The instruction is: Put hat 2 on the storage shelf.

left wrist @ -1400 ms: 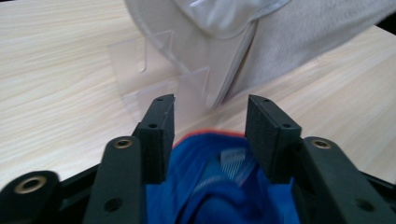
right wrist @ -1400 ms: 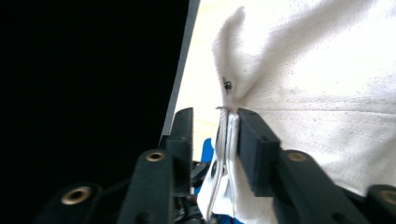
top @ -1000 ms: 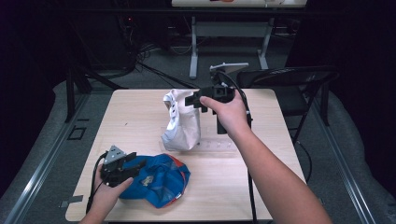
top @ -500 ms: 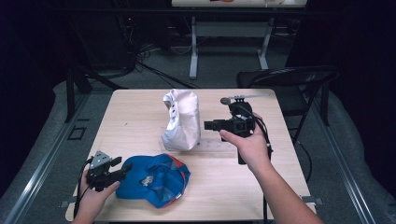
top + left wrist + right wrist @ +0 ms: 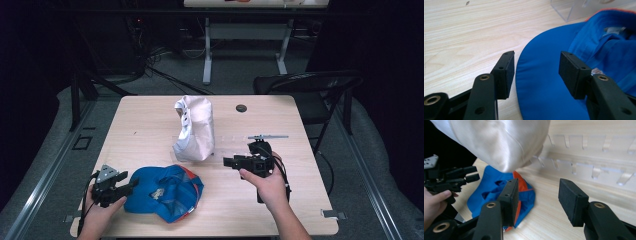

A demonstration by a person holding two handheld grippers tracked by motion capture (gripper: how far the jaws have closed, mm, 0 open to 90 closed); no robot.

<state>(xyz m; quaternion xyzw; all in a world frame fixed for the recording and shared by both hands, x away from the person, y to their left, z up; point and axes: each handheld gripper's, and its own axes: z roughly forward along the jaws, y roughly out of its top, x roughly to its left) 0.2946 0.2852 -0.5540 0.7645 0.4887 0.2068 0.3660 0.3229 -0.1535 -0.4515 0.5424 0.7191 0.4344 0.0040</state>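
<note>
A: Dark room, light wood table [image 5: 150, 125], folding chair [image 5: 310, 87] behind its right edge. Fingers first?

B: Left gripper [image 5: 129, 186] has its jaws spread wide, nothing pinched. In the left gripper view the blue cap [image 5: 564, 75] has its brim lying between the pads, and the pads stand clear of the cloth on both sides.

A: Right one?

B: Right gripper [image 5: 227, 161] is spread wide too (its jaws have just been opening), empty. In the right gripper view only bare tabletop sits between its pads, with the blue cap's orange trim past the left-hand pad.

A: Where are the caps?

B: Blue cap [image 5: 165, 192] lies crown down at the front left of the table, inside facing up, brim toward the left gripper. White cap [image 5: 194, 129] stands propped upright near the table's middle, against a clear plastic rack [image 5: 594, 167] (hard to see from the high view). Its lower edge is near the blue cap; I cannot tell if they touch.

A: Hands?

B: Left hand [image 5: 97, 210] grips its tool at the front left corner. Right hand [image 5: 267, 182] holds its tool right of the white cap, jaws pointing left toward it, near but apart. Cables trail from both.

A: Anything else?

B: Small dark disc [image 5: 241, 108] on the far side of the table.
</note>
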